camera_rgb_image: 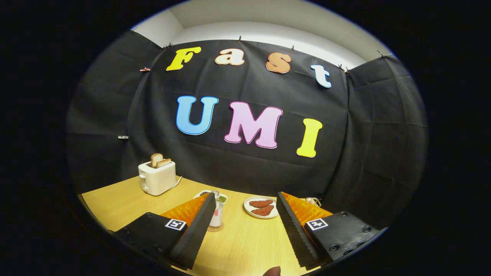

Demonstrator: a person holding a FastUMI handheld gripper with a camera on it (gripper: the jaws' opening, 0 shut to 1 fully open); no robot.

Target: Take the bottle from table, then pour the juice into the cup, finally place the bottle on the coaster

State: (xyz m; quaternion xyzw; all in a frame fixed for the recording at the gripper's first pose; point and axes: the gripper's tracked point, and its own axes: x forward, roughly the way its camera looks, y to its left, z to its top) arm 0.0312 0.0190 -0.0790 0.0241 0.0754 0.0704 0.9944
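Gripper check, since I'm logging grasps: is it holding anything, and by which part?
Nothing is held: the gripper is open, and the small clear bottle stands on a round coaster beside one finger.

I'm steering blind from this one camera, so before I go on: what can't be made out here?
- Bottle, gripper view: its left side sits behind the left finger; juice level too small to tell.
- Coaster under the bottle: partly hidden by that finger.
- Small dish behind the bottle: mostly covered by bottle and finger; contents unclear.
- Small object beyond the right finger: too small to identify.
- Gripper is open, holding nothing.
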